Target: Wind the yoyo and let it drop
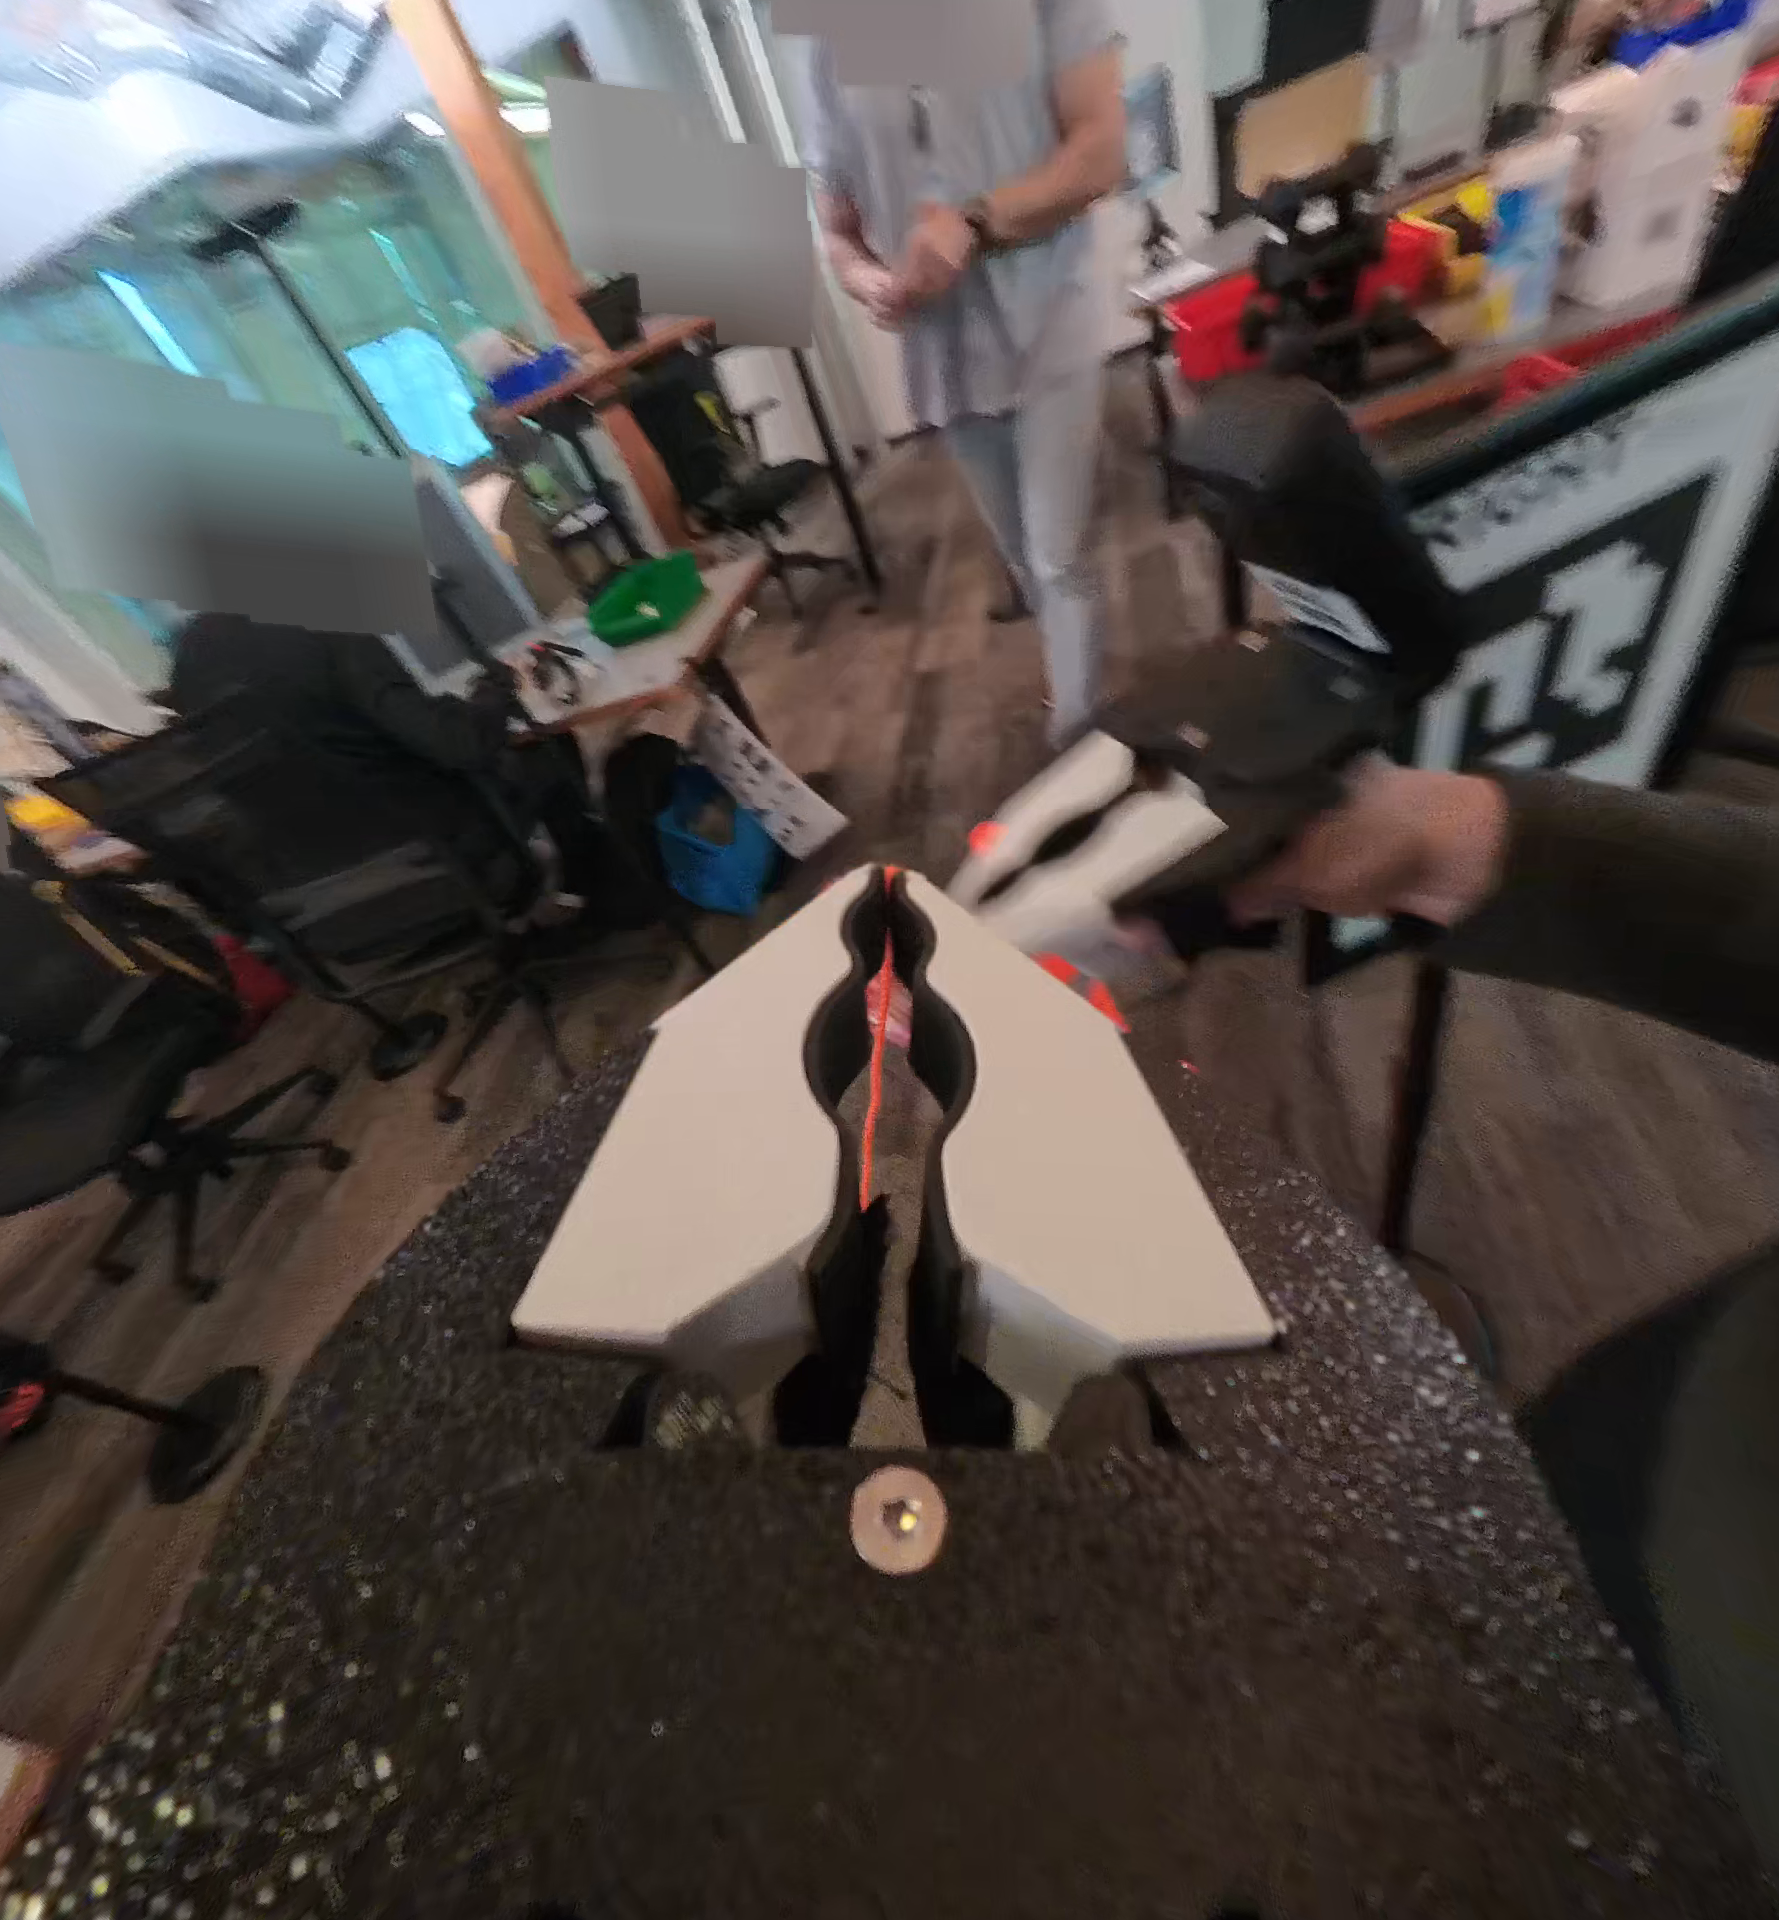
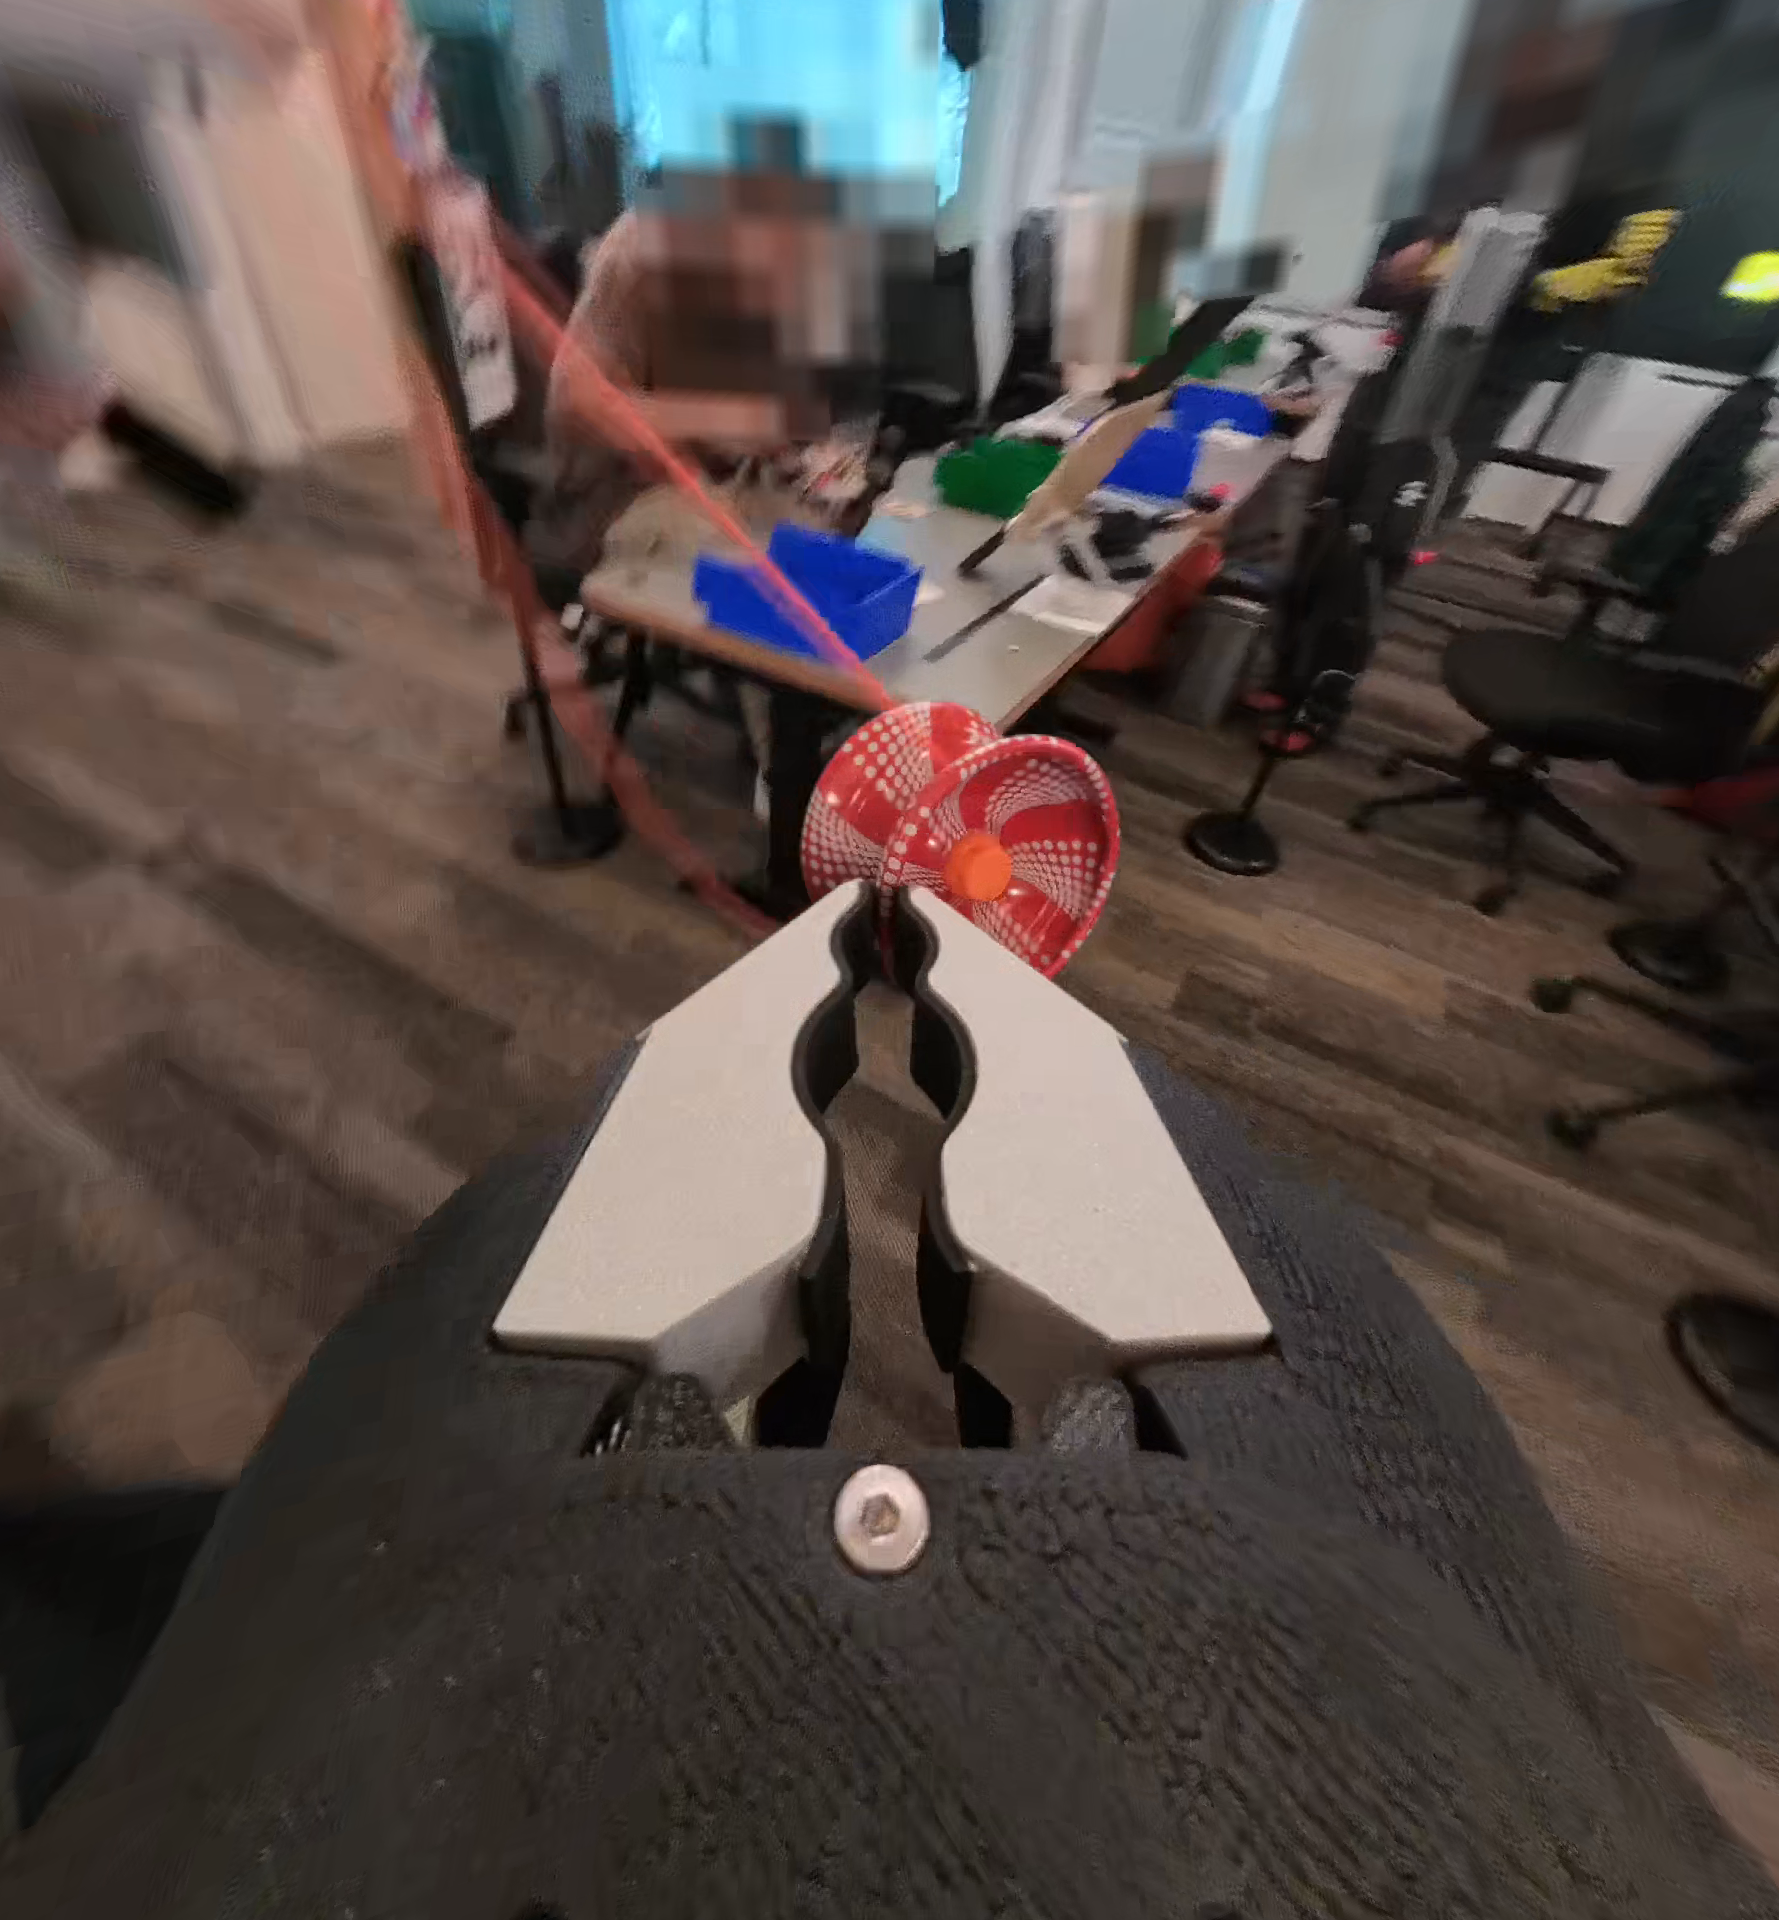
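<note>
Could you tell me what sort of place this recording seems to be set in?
Probably a shared office or lab workspace: desks cluttered with blue bins, wheeled office chairs on wood-look flooring, and a person standing by.

Yoyo sits at tip of right gripper; string runs betw. left gripper fingers; right gripper ahead-right of left.

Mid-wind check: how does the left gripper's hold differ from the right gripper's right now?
The left gripper pinches only the thin orange string, which runs back between its fingers; the right gripper clamps the red-and-white yoyo by one rim. The left's load is a slack line, the right's a rigid body sticking out past its tips. Both are shut, with white fingers.
</note>
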`<state>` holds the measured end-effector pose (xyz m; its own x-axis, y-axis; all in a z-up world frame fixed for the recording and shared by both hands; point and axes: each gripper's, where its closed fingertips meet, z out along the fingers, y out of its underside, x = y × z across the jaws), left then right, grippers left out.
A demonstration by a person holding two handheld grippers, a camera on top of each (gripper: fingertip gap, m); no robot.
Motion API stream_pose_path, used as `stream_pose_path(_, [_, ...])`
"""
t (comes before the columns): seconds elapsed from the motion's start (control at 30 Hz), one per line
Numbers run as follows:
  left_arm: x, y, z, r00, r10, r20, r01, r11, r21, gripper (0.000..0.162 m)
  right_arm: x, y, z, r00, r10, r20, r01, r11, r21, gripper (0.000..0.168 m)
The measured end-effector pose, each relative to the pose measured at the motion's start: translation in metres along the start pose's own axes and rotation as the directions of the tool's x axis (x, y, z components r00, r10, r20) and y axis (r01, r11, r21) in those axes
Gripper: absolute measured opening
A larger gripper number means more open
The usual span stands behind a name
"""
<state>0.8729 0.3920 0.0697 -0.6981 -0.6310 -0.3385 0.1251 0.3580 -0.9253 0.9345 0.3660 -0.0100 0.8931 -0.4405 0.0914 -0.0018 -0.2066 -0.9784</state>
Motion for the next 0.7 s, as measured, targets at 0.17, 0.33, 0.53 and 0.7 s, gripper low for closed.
stream_pose_path(0.17, [0.066,0.075,0.023,0.963,-0.119,-0.24,0.066,0.974,-0.217,0.0,0.03,-0.038,-0.027,0.937,0.34,0.075,-0.346,0.887,0.306,0.0])
stream_pose_path(0.33, [0.041,0.137,0.056,0.96,-0.226,-0.163,0.159,0.925,-0.346,0.0,-0.026,-0.074,-0.047,0.866,0.202,0.457,-0.409,0.811,0.418,0.0])
stream_pose_path(0.53, [-0.047,0.103,0.047,0.979,-0.186,0.082,0.2,0.951,-0.237,0.0,-0.074,-0.043,-0.051,0.827,-0.056,0.56,-0.129,0.95,0.286,0.0])
stream_pose_path(0.7, [-0.038,0.032,0.03,0.994,-0.101,0.044,0.106,0.987,-0.119,0.0,-0.056,-0.013,-0.031,0.914,-0.131,0.385,0.094,0.989,0.113,0.001])
